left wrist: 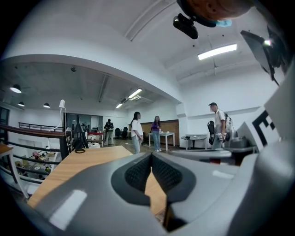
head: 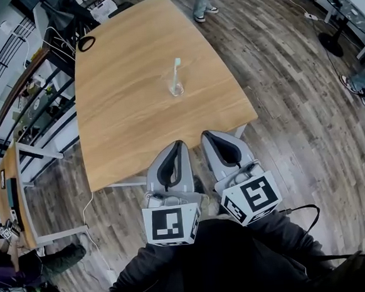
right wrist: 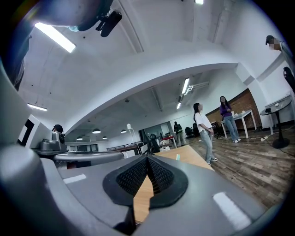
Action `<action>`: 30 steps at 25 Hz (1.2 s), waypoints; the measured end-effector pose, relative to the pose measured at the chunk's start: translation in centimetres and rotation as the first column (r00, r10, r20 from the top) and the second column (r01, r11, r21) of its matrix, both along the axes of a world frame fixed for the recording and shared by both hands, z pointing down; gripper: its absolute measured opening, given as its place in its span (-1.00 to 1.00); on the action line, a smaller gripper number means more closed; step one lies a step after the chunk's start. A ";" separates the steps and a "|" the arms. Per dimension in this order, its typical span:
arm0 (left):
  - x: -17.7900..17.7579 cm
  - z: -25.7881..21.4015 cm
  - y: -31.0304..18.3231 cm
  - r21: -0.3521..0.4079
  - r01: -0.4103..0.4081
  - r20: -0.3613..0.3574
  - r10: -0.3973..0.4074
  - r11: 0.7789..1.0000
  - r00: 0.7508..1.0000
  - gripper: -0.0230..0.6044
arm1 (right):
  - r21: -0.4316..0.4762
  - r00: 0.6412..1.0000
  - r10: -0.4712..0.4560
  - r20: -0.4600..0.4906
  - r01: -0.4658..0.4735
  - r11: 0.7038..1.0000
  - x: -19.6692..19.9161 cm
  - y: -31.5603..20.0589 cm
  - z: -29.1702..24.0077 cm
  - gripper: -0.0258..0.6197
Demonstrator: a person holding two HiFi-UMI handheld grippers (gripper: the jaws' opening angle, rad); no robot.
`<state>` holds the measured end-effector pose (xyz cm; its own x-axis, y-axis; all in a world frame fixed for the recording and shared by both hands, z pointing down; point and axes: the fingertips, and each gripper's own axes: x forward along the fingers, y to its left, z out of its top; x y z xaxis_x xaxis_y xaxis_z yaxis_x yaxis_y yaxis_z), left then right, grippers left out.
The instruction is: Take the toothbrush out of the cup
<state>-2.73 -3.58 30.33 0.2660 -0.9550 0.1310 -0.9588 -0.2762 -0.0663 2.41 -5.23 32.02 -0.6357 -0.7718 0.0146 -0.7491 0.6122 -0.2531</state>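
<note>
A clear cup (head: 176,86) stands near the middle of the wooden table (head: 123,115), with a pale toothbrush (head: 176,67) standing upright in it. In the head view both grippers hover side by side just off the table's near edge, well short of the cup. My left gripper (head: 180,143) is shut with nothing between its pads, and so is my right gripper (head: 205,135). In the left gripper view the fingertips (left wrist: 150,155) meet over the tabletop (left wrist: 87,159). The right gripper view shows its jaws touching at the tip (right wrist: 147,157), with the toothbrush (right wrist: 178,156) small beyond them.
A black ring-shaped object (head: 86,43) lies at the table's far left corner. Railings and shelving (head: 22,104) run along the left. People stand beyond the table (left wrist: 137,131) (right wrist: 204,129). A fan stand (head: 333,39) and a seated person's foot (head: 349,84) are at the right.
</note>
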 end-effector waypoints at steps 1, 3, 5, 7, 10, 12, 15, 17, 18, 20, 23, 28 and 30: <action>-0.4 0.0 -0.4 0.001 0.002 -0.006 -0.002 1.000 1.000 -0.90 | -0.002 1.000 -0.004 -0.006 0.004 1.000 -0.5 -0.4 0.1 -0.92; -1.2 0.2 -1.3 0.001 0.005 -0.015 -0.005 1.000 1.000 -0.90 | -0.003 1.000 -0.011 -0.016 0.010 1.000 -1.4 -1.2 0.2 -0.92; -2.0 0.3 -2.1 -0.001 0.010 -0.025 -0.010 1.000 1.000 -0.90 | -0.006 1.000 -0.015 -0.026 0.015 1.000 -2.2 -2.1 0.3 -0.92; -2.9 0.3 -3.0 -0.008 0.016 -0.039 -0.016 1.000 0.999 -0.90 | -0.010 0.999 -0.021 -0.037 0.021 1.000 -3.1 -2.9 0.4 -0.92; -4.4 0.4 -4.6 -0.007 0.024 -0.053 -0.024 1.000 0.998 -0.90 | -0.012 0.998 -0.032 -0.053 0.031 0.999 -4.6 -4.4 0.5 -0.92; -5.5 0.5 -5.8 -0.008 0.031 -0.065 -0.031 0.999 0.997 -0.90 | -0.010 0.997 -0.038 -0.063 0.038 0.999 -5.7 -5.6 0.5 -0.92; -7.3 0.4 -7.5 -0.004 0.037 -0.076 -0.037 0.999 0.996 -0.90 | -0.007 0.996 -0.043 -0.075 0.043 0.999 -7.2 -7.3 0.4 -0.92; -8.2 0.2 -8.6 -0.004 0.038 -0.088 -0.038 0.999 0.995 -0.90 | -0.002 0.996 -0.045 -0.082 0.045 0.999 -8.1 -8.3 0.1 -0.92; -8.6 0.1 -9.0 -0.006 0.038 -0.097 -0.039 0.999 0.995 -0.90 | 0.001 0.995 -0.046 -0.085 0.047 0.999 -8.6 -8.8 0.0 -0.92; -9.6 -0.1 -9.9 -0.005 0.038 -0.110 -0.038 0.999 0.993 -0.90 | 0.010 0.995 -0.048 -0.091 0.049 0.999 -9.7 -9.6 -0.3 -0.92; -11.2 -0.6 -11.1 0.009 0.029 -0.120 -0.028 1.000 0.992 -0.90 | 0.023 0.994 -0.049 -0.102 0.052 0.998 -11.6 -10.6 -1.0 -0.92; -14.2 -1.0 -13.3 0.019 0.018 -0.146 -0.015 1.000 0.989 -0.90 | 0.030 0.991 -0.040 -0.124 0.044 0.999 -14.7 -12.6 -1.4 -0.92; -15.2 -1.0 -14.1 0.024 0.013 -0.154 -0.009 1.000 0.988 -0.90 | 0.029 0.990 -0.038 -0.135 0.043 0.999 -15.8 -13.1 -1.2 -0.92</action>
